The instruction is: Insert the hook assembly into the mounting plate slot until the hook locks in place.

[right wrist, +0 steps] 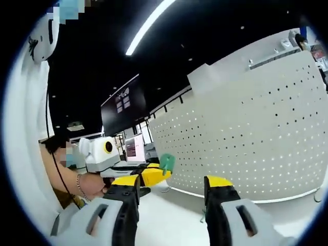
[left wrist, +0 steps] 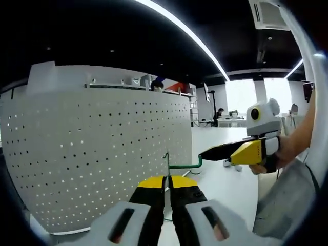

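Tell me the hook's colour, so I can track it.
Green; the hook shows best in the left gripper view.

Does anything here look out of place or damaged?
Nothing stands out. The left gripper holds the green hook in front of the white perforated board, whose holes look regular and intact. The right gripper is open.

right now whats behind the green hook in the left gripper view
Behind the green hook stands the white perforated board, with white tabletop beyond. The left gripper covers the hook's lower end; the right gripper hides its far tip.
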A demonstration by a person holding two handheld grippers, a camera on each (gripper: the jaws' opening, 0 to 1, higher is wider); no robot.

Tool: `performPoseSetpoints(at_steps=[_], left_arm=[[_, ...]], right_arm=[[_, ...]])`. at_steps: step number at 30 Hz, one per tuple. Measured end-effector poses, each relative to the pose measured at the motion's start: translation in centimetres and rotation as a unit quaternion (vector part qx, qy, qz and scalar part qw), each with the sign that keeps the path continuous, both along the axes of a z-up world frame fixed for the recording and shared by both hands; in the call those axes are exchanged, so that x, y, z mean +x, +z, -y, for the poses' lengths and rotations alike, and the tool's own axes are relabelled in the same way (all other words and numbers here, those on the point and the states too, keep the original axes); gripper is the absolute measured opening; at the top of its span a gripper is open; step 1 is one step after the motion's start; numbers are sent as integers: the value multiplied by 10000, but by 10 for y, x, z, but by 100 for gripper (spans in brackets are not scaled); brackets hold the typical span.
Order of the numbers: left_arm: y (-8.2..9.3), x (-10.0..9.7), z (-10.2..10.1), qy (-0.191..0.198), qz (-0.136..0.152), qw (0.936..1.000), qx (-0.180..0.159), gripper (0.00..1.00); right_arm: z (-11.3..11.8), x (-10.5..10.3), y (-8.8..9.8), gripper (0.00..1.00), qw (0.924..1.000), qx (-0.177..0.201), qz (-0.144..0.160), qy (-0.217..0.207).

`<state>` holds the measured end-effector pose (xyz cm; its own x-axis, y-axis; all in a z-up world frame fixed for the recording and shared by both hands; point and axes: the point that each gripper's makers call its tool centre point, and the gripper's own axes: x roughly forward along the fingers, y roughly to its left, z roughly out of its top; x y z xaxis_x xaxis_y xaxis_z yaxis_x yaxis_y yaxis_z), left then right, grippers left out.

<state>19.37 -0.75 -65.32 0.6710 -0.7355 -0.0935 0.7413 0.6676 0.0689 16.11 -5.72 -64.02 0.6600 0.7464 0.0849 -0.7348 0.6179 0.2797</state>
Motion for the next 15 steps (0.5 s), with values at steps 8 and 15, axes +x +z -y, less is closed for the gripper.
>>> performPoseSetpoints(at_steps=[8, 15], left_arm=[[0, -1, 2, 15, 22, 10000, 24, 2], [1, -1, 0, 53, 21, 10000, 22, 2]], right_arm=[[-12, 9, 1, 45, 9999, 50, -9, 108], [-22, 15, -1, 43, 9998, 115, -98, 119]])
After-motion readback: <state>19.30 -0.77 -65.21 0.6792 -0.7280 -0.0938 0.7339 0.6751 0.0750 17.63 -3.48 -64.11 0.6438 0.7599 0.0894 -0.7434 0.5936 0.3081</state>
